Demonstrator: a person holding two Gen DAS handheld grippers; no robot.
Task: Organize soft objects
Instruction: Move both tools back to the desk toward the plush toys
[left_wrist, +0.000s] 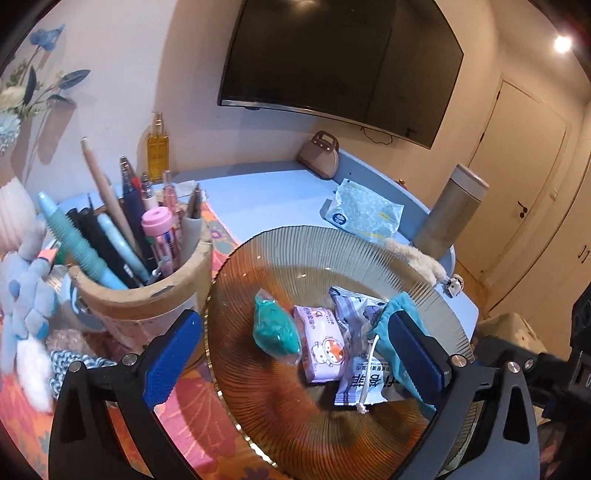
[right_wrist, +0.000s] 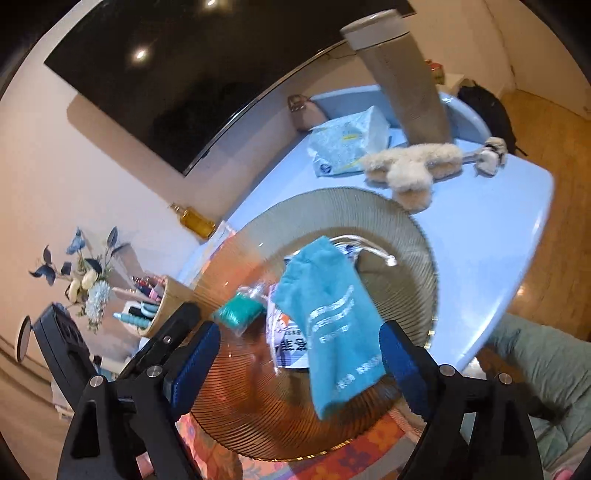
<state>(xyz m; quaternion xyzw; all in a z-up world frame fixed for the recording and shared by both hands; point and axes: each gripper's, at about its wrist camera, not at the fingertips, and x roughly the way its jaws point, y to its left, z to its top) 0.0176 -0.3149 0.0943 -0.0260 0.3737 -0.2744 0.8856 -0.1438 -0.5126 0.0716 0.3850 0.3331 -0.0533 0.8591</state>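
A ribbed amber glass plate (left_wrist: 295, 240) (right_wrist: 406, 236) sits on the light blue table. In it lie a teal packet (left_wrist: 275, 328) (right_wrist: 238, 312), a pink wipes pack (left_wrist: 323, 347), a white and blue printed packet (left_wrist: 354, 384) (right_wrist: 291, 347) and a teal drawstring pouch (left_wrist: 391, 314) (right_wrist: 325, 317). My left gripper (left_wrist: 295, 354) hovers open over the plate, its right finger in front of the pouch. From the other side my right gripper (right_wrist: 299, 354) stands open too. The pouch lies between its fingers with no pad pressing on it.
A cup of pens (left_wrist: 147, 295) stands left of the plate, a blue plush toy (left_wrist: 22, 295) beside it. Behind the plate are a fluffy beige toy (right_wrist: 406, 166), a tissue pack (left_wrist: 364, 212), a grey flask (left_wrist: 450, 210), a small handbag (left_wrist: 319, 155) and an oil bottle (left_wrist: 158, 147).
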